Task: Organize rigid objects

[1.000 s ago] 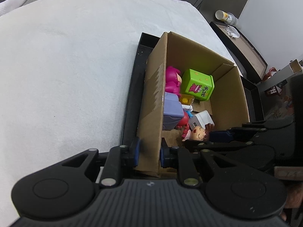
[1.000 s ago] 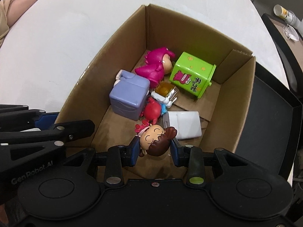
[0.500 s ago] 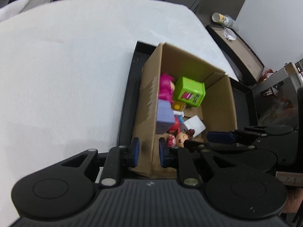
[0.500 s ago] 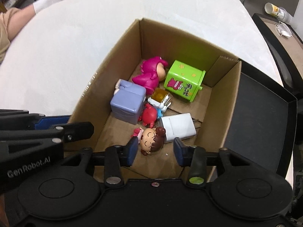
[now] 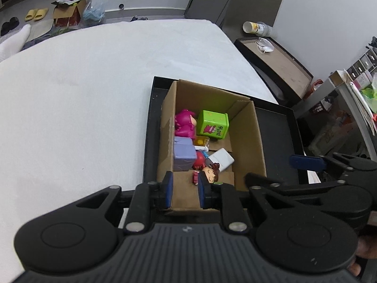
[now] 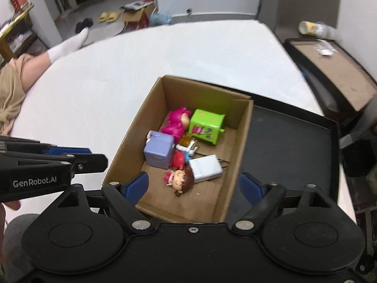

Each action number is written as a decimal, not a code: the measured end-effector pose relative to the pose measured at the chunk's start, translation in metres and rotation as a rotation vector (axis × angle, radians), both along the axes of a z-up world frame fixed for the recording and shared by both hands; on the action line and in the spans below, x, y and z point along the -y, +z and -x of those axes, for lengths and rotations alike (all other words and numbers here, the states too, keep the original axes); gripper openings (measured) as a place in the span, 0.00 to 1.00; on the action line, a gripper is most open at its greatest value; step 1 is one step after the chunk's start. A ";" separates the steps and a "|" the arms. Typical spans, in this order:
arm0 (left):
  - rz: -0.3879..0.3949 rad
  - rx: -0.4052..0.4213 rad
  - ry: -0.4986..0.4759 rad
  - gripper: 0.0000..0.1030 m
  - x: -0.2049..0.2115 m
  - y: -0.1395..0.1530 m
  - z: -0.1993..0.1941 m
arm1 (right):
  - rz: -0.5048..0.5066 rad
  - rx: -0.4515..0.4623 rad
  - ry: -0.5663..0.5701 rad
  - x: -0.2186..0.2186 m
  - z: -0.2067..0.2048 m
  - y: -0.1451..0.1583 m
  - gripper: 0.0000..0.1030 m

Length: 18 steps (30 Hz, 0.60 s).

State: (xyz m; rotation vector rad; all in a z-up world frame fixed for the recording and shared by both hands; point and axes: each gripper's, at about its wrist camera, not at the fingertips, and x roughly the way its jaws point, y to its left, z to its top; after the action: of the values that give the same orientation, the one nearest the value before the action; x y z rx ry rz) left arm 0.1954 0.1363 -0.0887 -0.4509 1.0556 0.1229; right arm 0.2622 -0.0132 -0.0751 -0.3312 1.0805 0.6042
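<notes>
A cardboard box (image 6: pixel 238 141) (image 5: pixel 254 141) stands on a black tray (image 6: pixel 294 141) (image 5: pixel 278 127). In it lie a pink figure (image 6: pixel 176 122), a green cube toy (image 6: pixel 206 126), a purple block (image 6: pixel 157 152), a small amber toy (image 6: pixel 187 142), a red toy (image 6: pixel 179 159), a white charger (image 6: pixel 205 168) and a brown-haired doll (image 6: pixel 180 180) (image 5: pixel 211 174). My right gripper (image 6: pixel 193 185) is open and empty above the box's near end. My left gripper (image 5: pixel 185 192) is open and empty above the box's near wall; it also shows in the right wrist view (image 6: pixel 77 160).
The tray sits at the right edge of a white table (image 5: pixel 82 94). A dark side table (image 6: pixel 329 70) with a tipped cup (image 6: pixel 311 27) is beyond. A person's leg (image 6: pixel 35 63) is at the far left. Shoes and boxes lie on the floor.
My right gripper let go of the doll, which now lies in the box, and opened wide. Both grippers rose and drew back. My left gripper let go of the box wall.
</notes>
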 end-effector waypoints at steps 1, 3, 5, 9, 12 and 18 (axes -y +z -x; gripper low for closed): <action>-0.001 0.003 0.000 0.22 0.001 0.003 0.003 | -0.007 0.003 -0.016 0.005 0.001 0.004 0.82; -0.004 0.008 -0.003 0.33 0.004 0.009 0.007 | -0.020 0.018 -0.046 0.015 0.005 0.014 0.86; -0.015 0.021 -0.009 0.42 0.007 0.016 0.012 | -0.026 0.052 -0.078 0.025 0.010 0.023 0.93; -0.055 0.046 -0.020 0.58 0.012 0.032 0.021 | -0.058 0.097 -0.128 0.045 0.022 0.042 0.97; -0.075 0.072 -0.024 0.69 0.016 0.045 0.028 | -0.082 0.132 -0.172 0.060 0.032 0.055 1.00; -0.098 0.120 -0.058 0.84 0.027 0.072 0.046 | -0.133 0.171 -0.247 0.084 0.050 0.079 1.00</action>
State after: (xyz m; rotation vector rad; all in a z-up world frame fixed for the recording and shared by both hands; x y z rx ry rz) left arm 0.1494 0.1098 -0.0170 -0.3346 0.9399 0.0947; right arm 0.2118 -0.0971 0.0036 -0.1284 0.8950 0.4165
